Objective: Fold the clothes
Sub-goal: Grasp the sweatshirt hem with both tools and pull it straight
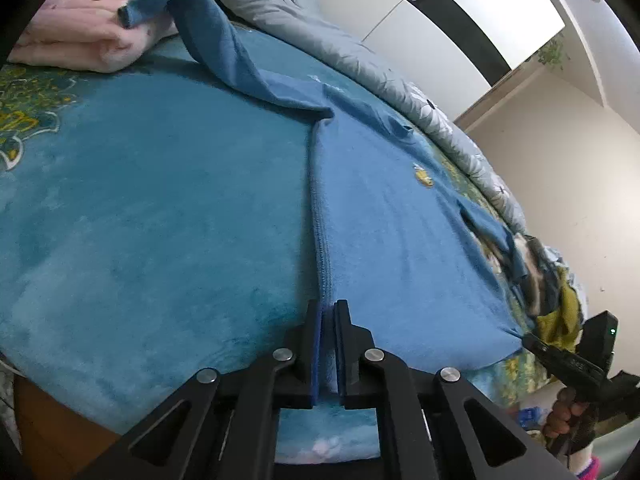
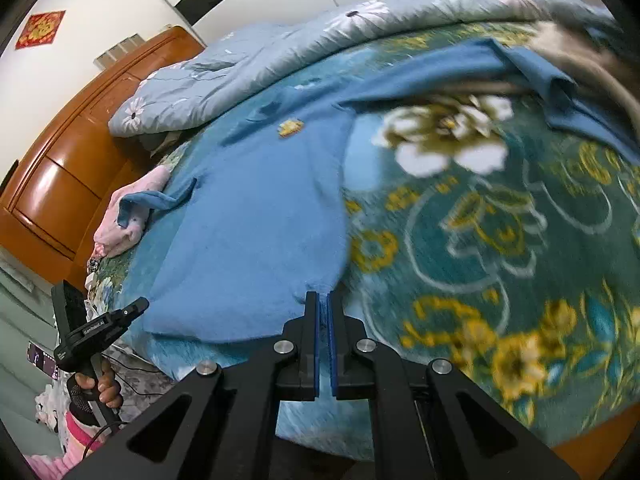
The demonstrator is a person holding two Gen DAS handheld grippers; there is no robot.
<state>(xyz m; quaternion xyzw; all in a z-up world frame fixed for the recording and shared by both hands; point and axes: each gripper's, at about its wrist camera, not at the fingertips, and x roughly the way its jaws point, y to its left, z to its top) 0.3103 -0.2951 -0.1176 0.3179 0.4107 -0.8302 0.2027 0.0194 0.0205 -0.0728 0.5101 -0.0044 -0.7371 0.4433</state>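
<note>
Sweater: a blue fleece sweater lay spread flat, front up, on a teal floral blanket covering a bed.
Hidden or unclear: much of the right wrist view was smeared by blur, so the blanket's flowers and the far sleeve were soft; the sweater's collar was hard to make out in both views; its lower hem ran under the gripper bodies.
Look: plain mid-blue pile, a small yellow emblem on the chest, a stitched side seam running straight up from the left gripper; one sleeve stretched away and its cuff draped over a folded pink garment; the other sleeve reached out the opposite way toward a dark heap.
Left gripper: the left gripper had its blue-padded jaws drawn nearly together, pinching the sweater's hem corner at the seam.
Right gripper: the right gripper had its jaws narrowed to a thin slit at the opposite hem corner; fabric seemed caught at the tips, though blur made that uncertain.
Hands: a hand gripped the left tool's handle, another hand the right one.
Count: one sweater, two sleeves, two grippers, one pink garment, one grey flowered quilt bunched along the far side.
Surroundings: a wooden headboard stood behind the bed.
</note>
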